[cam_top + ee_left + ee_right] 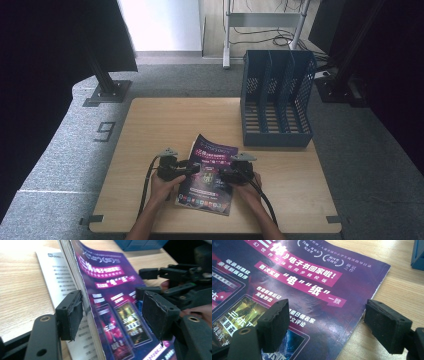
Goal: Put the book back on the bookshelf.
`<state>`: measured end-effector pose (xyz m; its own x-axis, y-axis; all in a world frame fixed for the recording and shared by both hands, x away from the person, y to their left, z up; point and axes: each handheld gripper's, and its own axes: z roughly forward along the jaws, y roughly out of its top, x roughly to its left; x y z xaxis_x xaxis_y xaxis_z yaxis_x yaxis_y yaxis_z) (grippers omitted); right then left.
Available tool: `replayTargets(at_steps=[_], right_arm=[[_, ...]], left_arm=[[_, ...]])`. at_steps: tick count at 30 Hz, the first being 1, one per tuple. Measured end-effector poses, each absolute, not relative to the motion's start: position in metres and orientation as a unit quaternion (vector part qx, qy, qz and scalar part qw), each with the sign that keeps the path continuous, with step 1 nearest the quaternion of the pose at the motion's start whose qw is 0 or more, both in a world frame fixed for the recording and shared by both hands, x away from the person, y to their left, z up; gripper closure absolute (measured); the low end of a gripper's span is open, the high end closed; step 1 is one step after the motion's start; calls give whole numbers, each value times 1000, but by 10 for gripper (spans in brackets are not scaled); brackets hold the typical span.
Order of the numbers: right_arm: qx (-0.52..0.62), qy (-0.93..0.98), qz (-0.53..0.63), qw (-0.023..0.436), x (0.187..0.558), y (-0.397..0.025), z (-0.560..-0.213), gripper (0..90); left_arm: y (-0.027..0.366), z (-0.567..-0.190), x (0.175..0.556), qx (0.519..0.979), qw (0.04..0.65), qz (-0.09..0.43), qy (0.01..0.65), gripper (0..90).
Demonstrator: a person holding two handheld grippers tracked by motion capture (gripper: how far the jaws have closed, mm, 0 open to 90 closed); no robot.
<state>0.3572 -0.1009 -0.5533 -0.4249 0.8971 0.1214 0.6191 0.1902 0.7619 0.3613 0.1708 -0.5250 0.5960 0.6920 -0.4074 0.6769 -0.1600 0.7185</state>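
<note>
On the near middle of the wooden table (150, 130) lies one magazine (207, 175) with a shiny purple cover, and a gripper sits at each side of it. The left gripper (112, 312) has its jaws spread wide, one on each side of the magazine's left edge, which looks lifted a little off a loose white sheet (55, 277) that lies under it. One pad seems to touch the page edges; the other pad is clear of the cover, so nothing is squeezed yet. The right gripper (324, 322) is spread wide too, with one jaw above the cover and one out over the bare wood past the right edge. The magazine looks light, thin and floppy, so it will likely bend and droop if held at one edge. The cover looks smooth, so it may slip. I think the best hold is a firm pinch on the thick left edge, with help on the right edge. There are two grippers, one magazine, one white sheet, and one blue file rack (277, 97) with three slots at the far right of the table.
</note>
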Motion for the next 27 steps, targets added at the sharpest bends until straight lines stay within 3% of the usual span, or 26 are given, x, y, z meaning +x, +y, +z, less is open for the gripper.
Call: replayTargets(at_steps=[10,17,27], right_arm=[[506,750,387,181,357,-101,-553,203],[506,750,387,181,357,-101,-553,204],[506,749,387,181,357,-101,-553,205]], left_arm=[[174,-541,382,764,439,2,472,348],[159,-541,386,789,414,33,453,360],[155,-542,387,790,409,47,454,388]])
